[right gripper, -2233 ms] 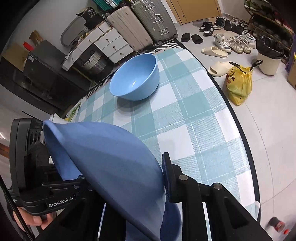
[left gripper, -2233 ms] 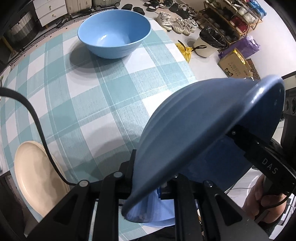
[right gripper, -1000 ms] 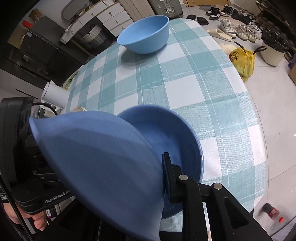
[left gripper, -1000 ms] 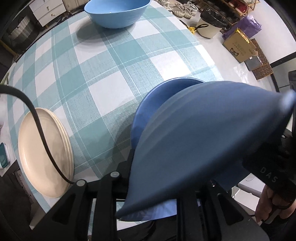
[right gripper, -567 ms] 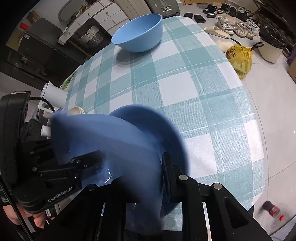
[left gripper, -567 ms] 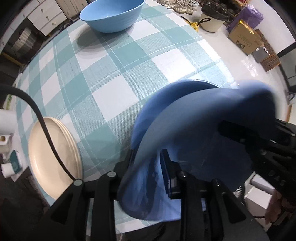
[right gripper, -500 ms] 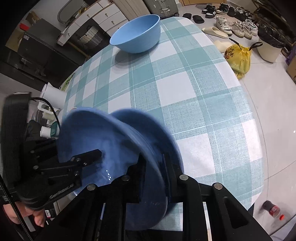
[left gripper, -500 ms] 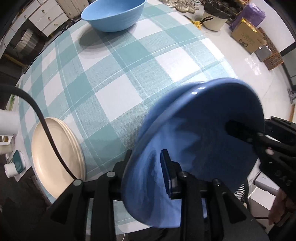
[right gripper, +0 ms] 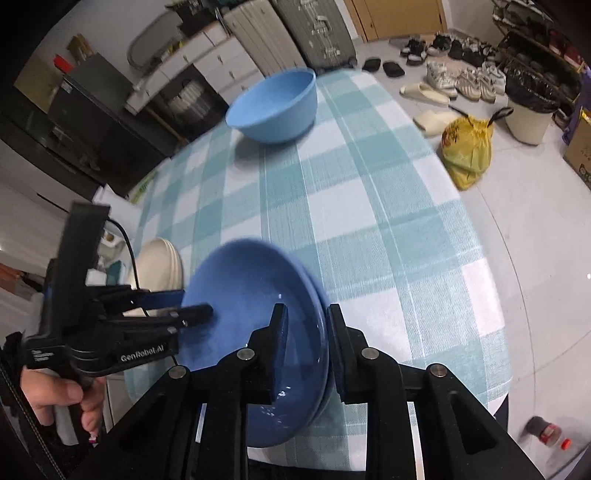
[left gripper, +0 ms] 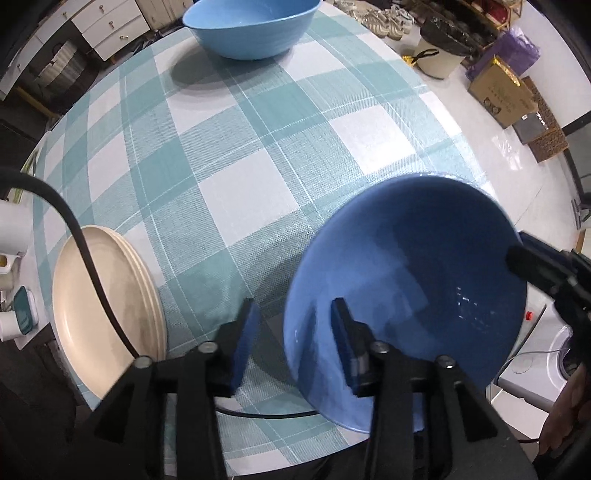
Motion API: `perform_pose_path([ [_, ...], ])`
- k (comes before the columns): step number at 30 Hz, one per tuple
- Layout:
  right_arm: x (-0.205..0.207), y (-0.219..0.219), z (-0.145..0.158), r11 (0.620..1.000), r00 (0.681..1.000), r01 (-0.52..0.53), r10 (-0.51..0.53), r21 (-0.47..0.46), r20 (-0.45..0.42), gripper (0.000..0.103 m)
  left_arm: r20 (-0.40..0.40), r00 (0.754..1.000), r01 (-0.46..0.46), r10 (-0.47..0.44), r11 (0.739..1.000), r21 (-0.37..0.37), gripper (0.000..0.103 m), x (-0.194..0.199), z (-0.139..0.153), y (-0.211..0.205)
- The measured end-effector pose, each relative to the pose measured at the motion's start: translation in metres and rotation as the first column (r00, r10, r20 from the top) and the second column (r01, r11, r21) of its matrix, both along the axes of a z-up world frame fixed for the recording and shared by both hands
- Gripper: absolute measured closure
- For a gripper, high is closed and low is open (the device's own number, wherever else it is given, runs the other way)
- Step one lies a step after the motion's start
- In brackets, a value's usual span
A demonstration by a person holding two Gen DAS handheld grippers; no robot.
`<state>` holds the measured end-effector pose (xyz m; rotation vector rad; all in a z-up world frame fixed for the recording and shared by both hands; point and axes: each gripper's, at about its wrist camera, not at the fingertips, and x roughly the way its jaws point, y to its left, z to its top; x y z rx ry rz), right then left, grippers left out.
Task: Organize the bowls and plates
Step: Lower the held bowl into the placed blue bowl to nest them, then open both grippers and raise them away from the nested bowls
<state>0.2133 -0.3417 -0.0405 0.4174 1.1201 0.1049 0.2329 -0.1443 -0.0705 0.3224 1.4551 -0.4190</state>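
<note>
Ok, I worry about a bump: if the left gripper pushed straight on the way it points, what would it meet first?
Probably the teal-and-white checked tablecloth, just beside the dark blue bowl. The left gripper stands open astride that bowl's rim, so the rim could catch first; depth is unclear.

Deep blue bowl (left gripper: 424, 266) near the tablecloth's (left gripper: 236, 173) front edge; teal-and-white check cloth; cream plates (left gripper: 99, 310) left edge; light blue bowl (left gripper: 255, 26) far edge.
</note>
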Motion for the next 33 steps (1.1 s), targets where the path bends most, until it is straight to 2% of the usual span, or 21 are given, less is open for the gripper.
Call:
perform_pose_path([
  [4,-0.013,0.000,0.017,1.000,0.996,0.006,-0.006,0.001,0.092,0.076,0.041,0.998,-0.040,0.043,0.996,-0.077,0.059,-0.004,0.011,0.013],
  [6,-0.022,0.006,0.027,1.000,0.988,-0.006,0.010,-0.027,0.154,0.063,0.088,0.994,-0.053,0.062,0.993,-0.105,0.057,-0.010,0.019,0.019],
  [8,-0.033,0.014,0.036,0.998,0.977,-0.027,0.038,-0.053,0.210,0.055,0.135,0.988,-0.063,0.081,0.990,-0.128,0.057,-0.019,0.026,0.026],
  [11,-0.049,0.027,0.047,0.995,0.959,-0.050,0.071,-0.084,0.273,0.054,0.182,0.975,-0.087,0.128,0.972,-0.220,0.057,-0.037,0.038,0.039],
  [16,-0.073,0.040,0.052,0.991,0.938,-0.042,0.083,-0.128,0.335,0.053,0.305,0.932,-0.089,0.196,0.939,-0.333,0.056,-0.085,0.062,0.060],
  [20,-0.089,0.043,0.046,0.994,0.926,-0.032,0.067,-0.100,0.371,0.053,0.410,0.876,-0.098,0.252,0.928,-0.360,0.055,-0.115,0.077,0.074],
  [22,-0.097,0.046,0.042,0.994,0.918,-0.029,0.067,-0.102,0.390,0.053,0.449,0.849,-0.109,0.277,0.925,-0.364,0.047,-0.128,0.080,0.079],
  [24,-0.101,0.049,0.037,0.993,0.918,-0.024,0.067,-0.112,0.390,0.053,0.493,0.820,-0.114,0.292,0.927,-0.358,0.046,-0.140,0.081,0.082],
  [27,-0.110,0.050,0.031,0.995,0.916,-0.009,0.048,-0.099,0.397,0.053,0.536,0.797,-0.102,0.278,0.937,-0.335,0.041,-0.155,0.080,0.081],
  [28,-0.114,0.051,0.029,0.996,0.915,-0.007,0.044,-0.092,0.400,0.053,0.538,0.795,-0.103,0.279,0.937,-0.334,0.030,-0.159,0.078,0.081],
  [30,-0.121,0.053,0.028,0.996,0.911,-0.001,0.040,-0.095,0.410,0.053,0.546,0.790,-0.112,0.279,0.941,-0.319,0.016,-0.165,0.073,0.079],
  [32,-0.130,0.058,0.029,0.992,0.898,-0.005,0.060,-0.127,0.435,0.052,0.574,0.770,-0.112,0.279,0.945,-0.309,0.016,-0.172,0.073,0.077],
  [33,-0.136,0.061,0.030,0.990,0.890,-0.002,0.067,-0.143,0.451,0.049,0.580,0.768,-0.101,0.272,0.945,-0.310,0.016,-0.176,0.073,0.076],
])
